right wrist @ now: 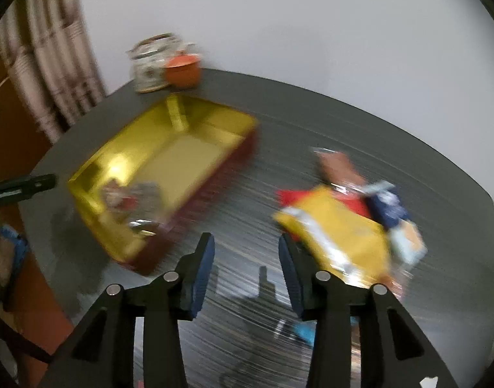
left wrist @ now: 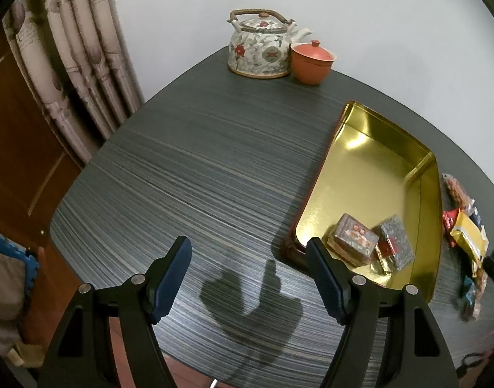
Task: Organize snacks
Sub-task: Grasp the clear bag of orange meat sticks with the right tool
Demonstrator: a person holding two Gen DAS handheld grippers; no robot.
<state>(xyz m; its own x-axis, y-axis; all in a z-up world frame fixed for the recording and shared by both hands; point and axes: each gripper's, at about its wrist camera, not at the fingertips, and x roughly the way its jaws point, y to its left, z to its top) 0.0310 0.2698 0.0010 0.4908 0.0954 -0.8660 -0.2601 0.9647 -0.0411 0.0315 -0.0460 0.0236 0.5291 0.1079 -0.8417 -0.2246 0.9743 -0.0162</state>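
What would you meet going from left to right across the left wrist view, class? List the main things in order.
Curtain → floral teapot → orange lidded cup → gold tin tray holding small wrapped boxes → loose snack packets on the table beyond the tray's right wall.

No legible text; perhaps red characters on boxed snack [left wrist: 356, 237].

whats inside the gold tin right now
Two small wrapped boxes and a red-gold packet at the near end of the tin. What's under them is covered.
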